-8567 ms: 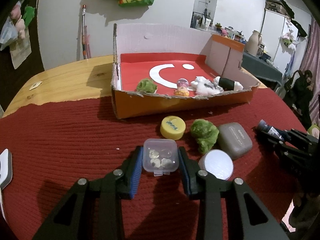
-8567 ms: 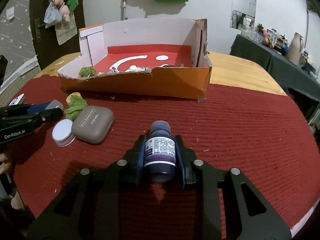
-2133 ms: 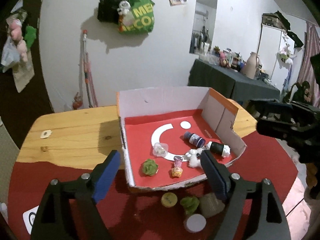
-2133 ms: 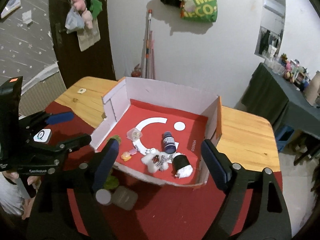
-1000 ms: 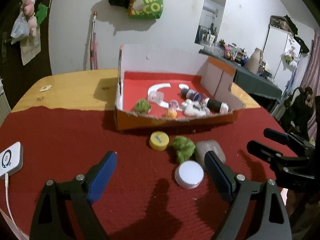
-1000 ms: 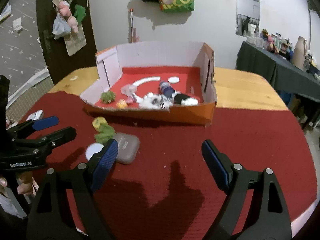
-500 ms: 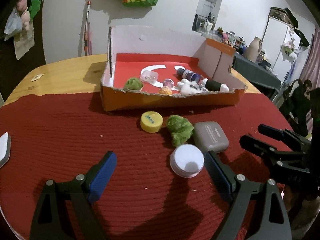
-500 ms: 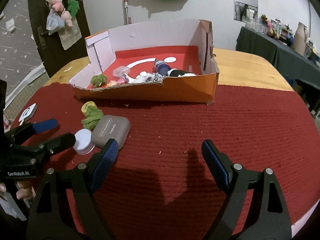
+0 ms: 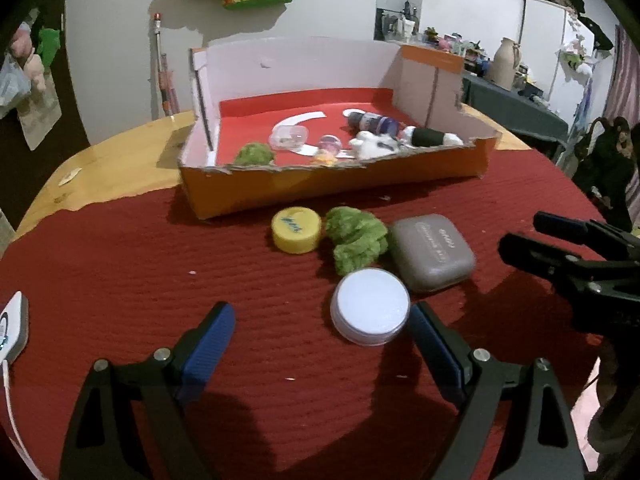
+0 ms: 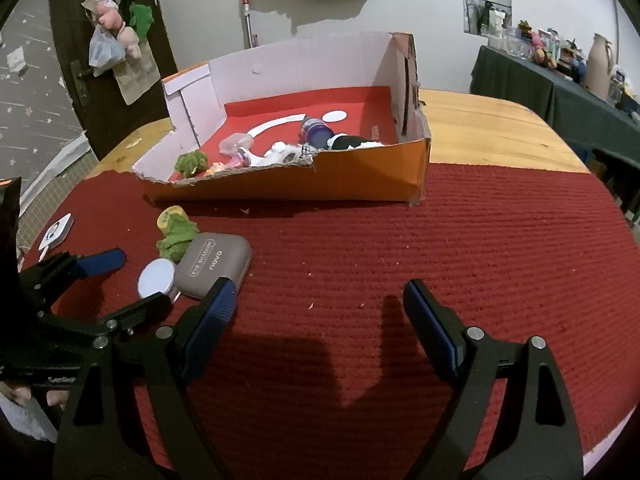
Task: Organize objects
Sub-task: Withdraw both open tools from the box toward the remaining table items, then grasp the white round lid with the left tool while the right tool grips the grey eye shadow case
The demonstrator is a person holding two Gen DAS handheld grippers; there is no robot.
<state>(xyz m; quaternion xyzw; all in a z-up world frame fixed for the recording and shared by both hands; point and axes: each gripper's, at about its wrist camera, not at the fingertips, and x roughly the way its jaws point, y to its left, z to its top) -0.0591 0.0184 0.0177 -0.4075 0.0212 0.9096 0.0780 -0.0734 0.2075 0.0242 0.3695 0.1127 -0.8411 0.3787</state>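
Observation:
On the red cloth lie a white round tin (image 9: 371, 307) (image 10: 157, 277), a grey case (image 9: 432, 251) (image 10: 214, 265), a green fuzzy lump (image 9: 355, 238) (image 10: 177, 235) and a yellow cap (image 9: 296, 229) (image 10: 170, 213). My left gripper (image 9: 318, 334) stands open just short of the tin, which sits by its right finger. My right gripper (image 10: 318, 302) is open over bare cloth, right of the case. The orange cardboard box (image 9: 328, 190) (image 10: 360, 184) holds a clear small box (image 9: 289, 137), a dark bottle (image 9: 370, 121), a white plush toy (image 9: 374, 146) and other small things.
A white device (image 9: 12, 326) lies at the cloth's left edge. The wooden table (image 10: 488, 136) shows beyond the cloth. A dark side table (image 10: 560, 92) with a jug stands at the far right. The cloth right of the case is free.
My left gripper has come down and closer to the white tin and the case. The right gripper has hardly moved. Both stay open.

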